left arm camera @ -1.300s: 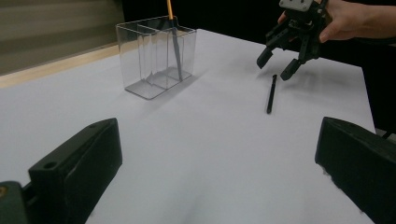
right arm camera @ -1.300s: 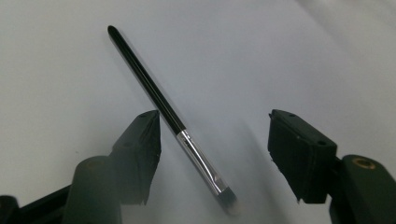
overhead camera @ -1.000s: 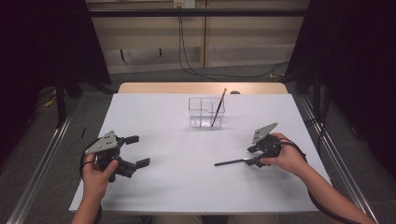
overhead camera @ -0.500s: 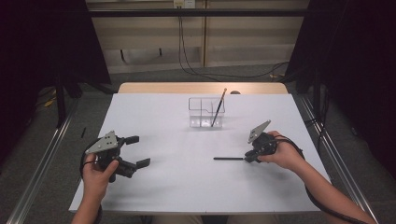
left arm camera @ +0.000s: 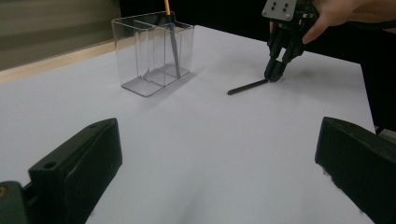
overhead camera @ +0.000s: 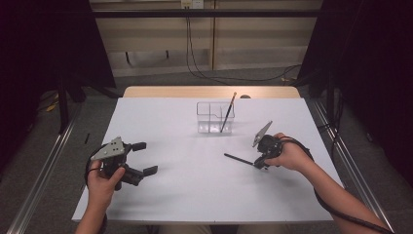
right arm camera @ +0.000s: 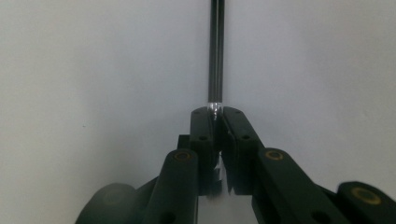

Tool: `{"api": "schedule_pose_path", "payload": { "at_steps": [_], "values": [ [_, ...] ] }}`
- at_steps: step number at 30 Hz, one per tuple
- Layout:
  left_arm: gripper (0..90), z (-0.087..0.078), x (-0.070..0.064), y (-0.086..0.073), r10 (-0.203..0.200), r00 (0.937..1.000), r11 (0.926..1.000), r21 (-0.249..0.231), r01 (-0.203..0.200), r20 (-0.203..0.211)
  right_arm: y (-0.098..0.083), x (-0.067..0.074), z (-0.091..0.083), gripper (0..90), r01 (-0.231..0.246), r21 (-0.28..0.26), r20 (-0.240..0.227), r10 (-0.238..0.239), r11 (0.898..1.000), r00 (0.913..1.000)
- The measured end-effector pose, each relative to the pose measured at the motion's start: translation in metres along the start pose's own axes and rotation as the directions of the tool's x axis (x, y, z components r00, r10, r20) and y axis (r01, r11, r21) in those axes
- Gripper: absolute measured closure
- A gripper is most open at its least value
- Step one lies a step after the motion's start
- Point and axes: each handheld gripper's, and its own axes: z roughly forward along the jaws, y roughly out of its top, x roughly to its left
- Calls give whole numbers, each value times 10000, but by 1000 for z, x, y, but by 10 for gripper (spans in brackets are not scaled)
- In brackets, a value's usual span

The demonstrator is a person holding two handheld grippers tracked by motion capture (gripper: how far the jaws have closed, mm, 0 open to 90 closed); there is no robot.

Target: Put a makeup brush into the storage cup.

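Right gripper [right arm camera: 215, 116] jaws have just closed and I now clamp one end of the black pen [right arm camera: 217, 51] lying on the table [overhead camera: 195, 185]; left gripper [overhead camera: 142, 157] stands released.

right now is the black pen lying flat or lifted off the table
Lying flat: the black pen rests along the table, one end pinched in the right tool.

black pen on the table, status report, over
Right hand-held gripper shut on black pen, pen lying on white table. Left hand-held gripper open, holding nothing. Path to clear organizer unobstructed.
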Motion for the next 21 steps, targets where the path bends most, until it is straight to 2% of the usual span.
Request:
{"api": "schedule_pose_path", "payload": {
  "at_steps": [3, 6, 8, 11, 13, 16, 21],
  "values": [
    [7, 1, 0, 0, 10, 10000, 10000, 23, -10, 8, 3, 0, 0, 831, -181, 193, -10, 181, 9997, 9998],
    [7, 1, 0, 0, 2, 10000, 10000, 45, -2, 38, 3, -1, 0, 843, -96, 299, 40, 95, 9995, 9999],
    [7, 2, 0, 0, -34, 10000, 10000, 67, 34, 73, 5, 0, 0, 844, -328, 379, 62, 326, 9987, 9994],
    [7, 2, 0, 1, -29, 10000, 10000, 81, 29, 61, 6, 2, 0, 846, -118, 508, 209, 107, 9986, 9997],
    [7, 2, 0, 1, 8, 10000, 9999, 138, -9, 79, 5, 1, 0, 846, -44, 386, 250, 34, 9992, 9997],
    [7, 4, 0, 3, 44, 9999, 9998, 196, -46, 105, 3, 2, -2, 847, -242, 86, 303, 239, 9997, 9993],
    [7, 7, -1, 6, 79, 9997, 9996, 272, -85, 211, 5, 5, -9, 849, -212, -426, 163, 220, 9989, 9996]
  ]
}}
